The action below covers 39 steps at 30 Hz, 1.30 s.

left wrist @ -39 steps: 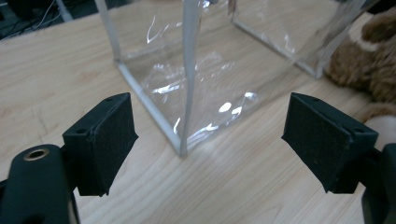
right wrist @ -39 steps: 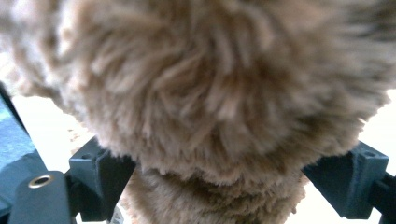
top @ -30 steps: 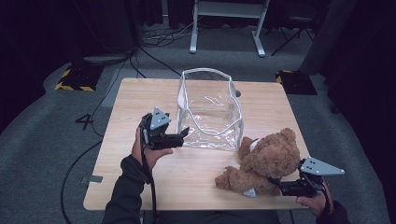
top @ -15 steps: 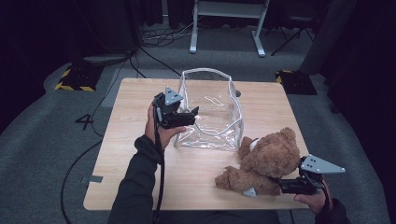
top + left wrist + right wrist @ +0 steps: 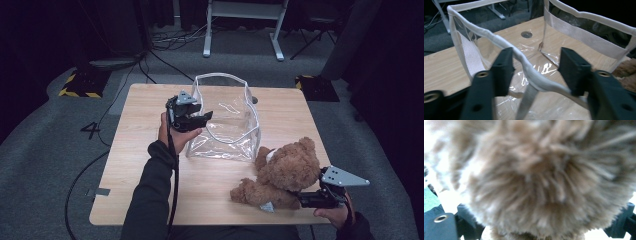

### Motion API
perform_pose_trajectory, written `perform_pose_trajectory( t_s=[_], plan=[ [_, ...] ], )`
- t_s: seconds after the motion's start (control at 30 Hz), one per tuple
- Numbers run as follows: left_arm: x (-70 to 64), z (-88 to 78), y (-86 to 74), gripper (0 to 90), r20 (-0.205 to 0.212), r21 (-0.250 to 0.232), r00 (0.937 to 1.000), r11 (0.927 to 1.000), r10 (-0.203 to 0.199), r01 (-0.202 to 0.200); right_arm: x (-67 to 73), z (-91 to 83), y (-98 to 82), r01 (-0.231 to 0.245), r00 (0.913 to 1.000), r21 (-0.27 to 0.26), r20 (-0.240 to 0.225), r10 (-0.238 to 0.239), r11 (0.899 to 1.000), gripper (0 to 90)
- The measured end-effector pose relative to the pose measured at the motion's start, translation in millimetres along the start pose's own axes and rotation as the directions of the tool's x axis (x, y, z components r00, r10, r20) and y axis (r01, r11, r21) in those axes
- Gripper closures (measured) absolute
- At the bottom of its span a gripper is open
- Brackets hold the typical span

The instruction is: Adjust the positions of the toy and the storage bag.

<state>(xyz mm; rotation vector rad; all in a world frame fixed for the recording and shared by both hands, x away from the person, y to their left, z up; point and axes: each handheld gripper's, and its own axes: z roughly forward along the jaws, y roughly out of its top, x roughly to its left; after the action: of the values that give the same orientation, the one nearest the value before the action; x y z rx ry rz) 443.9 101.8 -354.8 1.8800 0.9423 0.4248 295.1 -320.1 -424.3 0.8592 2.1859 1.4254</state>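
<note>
Since the clear bag [image 5: 227, 125] standing mid-bench [image 5: 150, 200] is light and floppy, its corded rim [image 5: 499, 41] is the hold. The left gripper [image 5: 536, 60] has just been closing around it, not yet pinching. The soft teddy bear [image 5: 285, 175] lies between the right gripper's [image 5: 303, 200] jaws; I cannot tell whether they grip it.

Light wooden desk [image 5: 150, 200] set on grey carpet [image 5: 45, 165]. White metal frame legs [image 5: 240, 25] seen beyond the desk, well past the tongs. Yellow-black striped plates [image 5: 77, 85] laid on the floor at both far corners. Black cables [image 5: 165, 42] trailed across the carpet. Surroundings kept dark.
</note>
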Motion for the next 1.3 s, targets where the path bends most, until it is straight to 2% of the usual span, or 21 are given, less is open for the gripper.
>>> perform_pose_trajectory(
  t_s=[0.03,0.1,0.17,0.3,0.4,0.43,0.47,0.5,0.63,0.73,0.8,0.9,1.07,1.1,1.2,1.3],
  plan=[
    [-0.8,-0.5,0.5,52.2,0.000,0.013,1.0000,0.9999,0.007,-0.007,0.0,0.0,0.0,0.000,1.0000,0.000,0.000,0.000,1.000,12.7],
    [-0.7,-2.0,0.9,61.1,0.018,0.032,0.9995,0.9991,0.028,-0.028,0.0,1.2,1.0,0.001,1.0000,-0.003,-0.002,-0.001,1.000,12.6],
    [-0.8,-3.1,1.2,63.0,0.005,0.035,0.9994,0.9987,0.035,-0.035,0.8,2.8,1.5,-0.001,1.0000,0.000,-0.004,0.001,1.000,12.3],
    [-0.3,-1.6,0.2,69.1,0.011,0.026,0.9992,0.9990,0.037,-0.038,3.2,7.5,1.9,0.013,0.9997,0.020,-0.019,-0.013,1.000,10.7],
    [-3.8,1.0,-0.8,70.9,0.020,0.021,0.9987,0.9986,0.048,-0.048,3.6,8.7,1.9,0.026,0.9996,0.020,-0.012,-0.025,0.999,17.4],
    [-4.7,2.1,-1.0,71.9,0.027,0.020,0.9985,0.9987,0.046,-0.047,4.1,8.1,1.8,0.043,0.9990,0.028,-0.012,-0.042,0.999,26.4],
    [-6.1,3.5,-1.1,71.9,0.029,0.017,0.9985,0.9987,0.047,-0.048,4.1,8.1,1.8,0.043,0.9990,0.028,-0.012,-0.042,0.999,26.4],
    [-8.4,5.4,-1.2,72.2,0.033,0.016,0.9984,0.9987,0.047,-0.048,4.1,7.4,2.0,0.055,0.9985,0.036,-0.008,-0.055,0.998,30.0],
    [-16.7,12.3,-1.1,72.8,0.065,0.001,0.9973,0.9994,0.036,-0.036,1.0,0.7,-0.7,0.070,0.9975,0.020,-0.014,-0.069,0.997,43.2],
    [-25.3,17.9,0.5,72.9,0.076,-0.006,0.9961,0.9990,0.044,-0.044,-0.1,-4.7,-3.7,0.080,0.9968,0.002,-0.004,-0.080,0.997,47.9],
    [-30.9,22.8,2.4,73.1,0.094,-0.005,0.9941,0.9986,0.054,-0.054,-1.5,-8.7,-6.0,0.076,0.9971,-0.001,-0.006,-0.076,0.997,49.7],
    [-43.5,32.7,7.0,73.3,0.102,0.007,0.9908,0.9959,0.089,-0.090,-4.6,-17.6,-10.0,0.073,0.9973,-0.014,0.005,-0.073,0.997,52.0],
    [-57.8,42.9,11.0,73.5,0.134,-0.004,0.9847,0.9938,0.111,-0.111,-12.5,-33.5,-17.0,0.061,0.9978,-0.018,0.025,-0.061,0.998,53.2],
    [-59.7,43.7,11.6,73.5,0.140,0.002,0.9829,0.9926,0.120,-0.121,-13.5,-37.7,-18.9,0.061,0.9978,-0.021,0.029,-0.060,0.998,53.5],
    [-62.2,41.0,12.0,73.5,0.127,-0.003,0.9824,0.9905,0.137,-0.137,-15.3,-45.9,-22.2,0.067,0.9968,-0.018,0.044,-0.067,0.998,54.4],
    [-56.4,29.7,8.1,73.4,0.116,-0.010,0.9839,0.9908,0.135,-0.135,-17.3,-51.7,-24.6,0.061,0.9969,-0.020,0.052,-0.060,0.998,55.1]
  ],
)
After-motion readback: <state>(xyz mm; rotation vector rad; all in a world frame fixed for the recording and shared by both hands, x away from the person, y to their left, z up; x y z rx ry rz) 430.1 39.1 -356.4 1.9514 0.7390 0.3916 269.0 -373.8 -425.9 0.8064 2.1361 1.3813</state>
